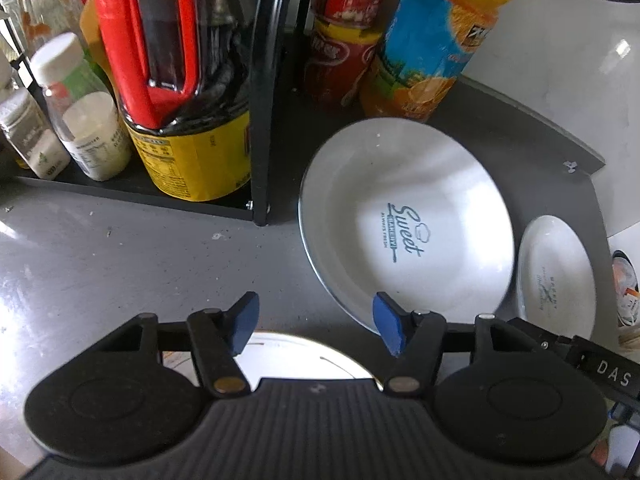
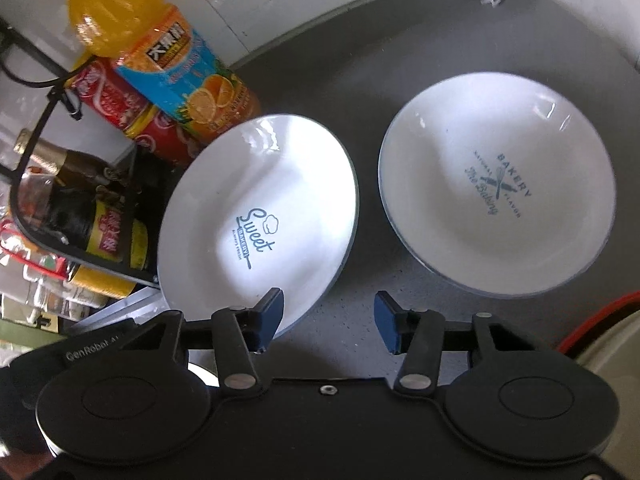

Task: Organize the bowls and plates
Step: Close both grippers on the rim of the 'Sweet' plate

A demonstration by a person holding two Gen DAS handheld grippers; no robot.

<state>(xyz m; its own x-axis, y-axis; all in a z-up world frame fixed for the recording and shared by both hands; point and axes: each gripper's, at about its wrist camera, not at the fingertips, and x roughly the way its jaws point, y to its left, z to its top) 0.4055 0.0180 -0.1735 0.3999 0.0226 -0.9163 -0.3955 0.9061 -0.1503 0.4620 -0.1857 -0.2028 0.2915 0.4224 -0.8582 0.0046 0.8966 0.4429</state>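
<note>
Tongs on the left (image 1: 316, 326) gape empty above a gold-rimmed white plate (image 1: 304, 356), beside the white "Sweet" bowl (image 1: 404, 224) on the grey tabletop (image 1: 120, 248), while the right tongs (image 2: 329, 322), likewise spread, hover between it and the white "Bakery" bowl (image 2: 496, 188), probably choosing one to stack.

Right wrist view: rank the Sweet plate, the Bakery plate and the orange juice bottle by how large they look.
1-2. Bakery plate and Sweet plate: about alike, so no ranking; the Sweet plate is tilted in view, which makes it unsure.
3. Orange juice bottle: looks smallest, though it stands farther back.
</note>
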